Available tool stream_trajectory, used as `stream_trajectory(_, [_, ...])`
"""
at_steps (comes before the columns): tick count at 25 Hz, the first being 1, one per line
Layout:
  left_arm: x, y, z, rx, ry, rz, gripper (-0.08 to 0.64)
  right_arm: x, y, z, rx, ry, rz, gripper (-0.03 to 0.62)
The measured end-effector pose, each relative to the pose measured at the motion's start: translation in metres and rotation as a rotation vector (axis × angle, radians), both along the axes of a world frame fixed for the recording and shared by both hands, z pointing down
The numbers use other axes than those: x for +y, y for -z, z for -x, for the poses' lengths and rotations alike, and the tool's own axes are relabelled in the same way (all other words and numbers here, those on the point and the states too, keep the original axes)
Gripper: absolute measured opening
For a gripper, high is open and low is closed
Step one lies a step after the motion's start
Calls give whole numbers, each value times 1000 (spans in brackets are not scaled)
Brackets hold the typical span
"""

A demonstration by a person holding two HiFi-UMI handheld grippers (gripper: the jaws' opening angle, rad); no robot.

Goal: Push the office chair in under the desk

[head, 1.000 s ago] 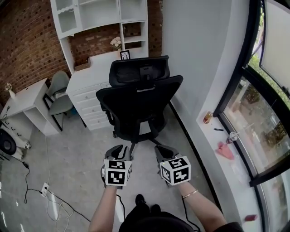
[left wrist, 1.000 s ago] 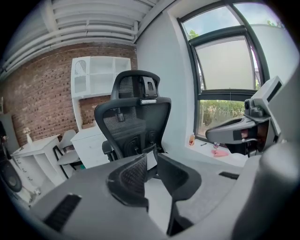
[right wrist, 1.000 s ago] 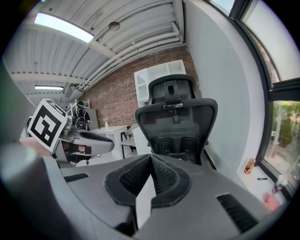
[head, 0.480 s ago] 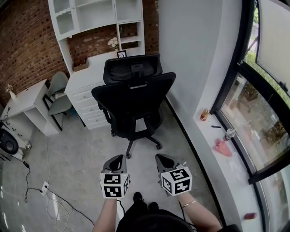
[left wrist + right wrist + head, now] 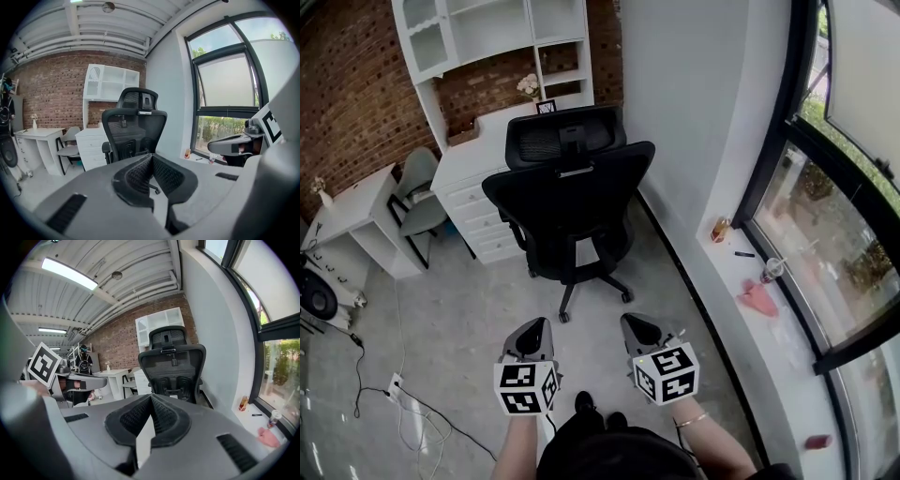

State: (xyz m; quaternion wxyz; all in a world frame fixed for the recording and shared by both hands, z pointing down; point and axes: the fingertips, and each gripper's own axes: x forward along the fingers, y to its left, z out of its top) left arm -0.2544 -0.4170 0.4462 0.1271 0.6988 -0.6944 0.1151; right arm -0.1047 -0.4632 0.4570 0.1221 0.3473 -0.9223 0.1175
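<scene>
Office chair (image 5: 567,202) seen well ahead of left tool (image 5: 531,337) and right tool (image 5: 639,330)
Both are closed tight, nothing held.

The office chair (image 5: 567,202) stands just before the worktop (image 5: 492,131) at 12 o'clock; a smaller chair (image 5: 422,195) at 10 o'clock, the windowsill (image 5: 733,281) at 3 o'clock.

no readable text, label, brand or number shows anywhere.

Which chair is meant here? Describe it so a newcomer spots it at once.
Start at the white desk with shelves against the brick wall. Right in front stands the black office chair. Unlike the grey chair to its left, it has a headrest and wheels.
</scene>
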Motion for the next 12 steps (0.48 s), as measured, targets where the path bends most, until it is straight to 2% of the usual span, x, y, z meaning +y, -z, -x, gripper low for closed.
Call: stream_trajectory(12, [-5,13,17,-11,39,-24,9,-13,8,8,-9,11,-28,5])
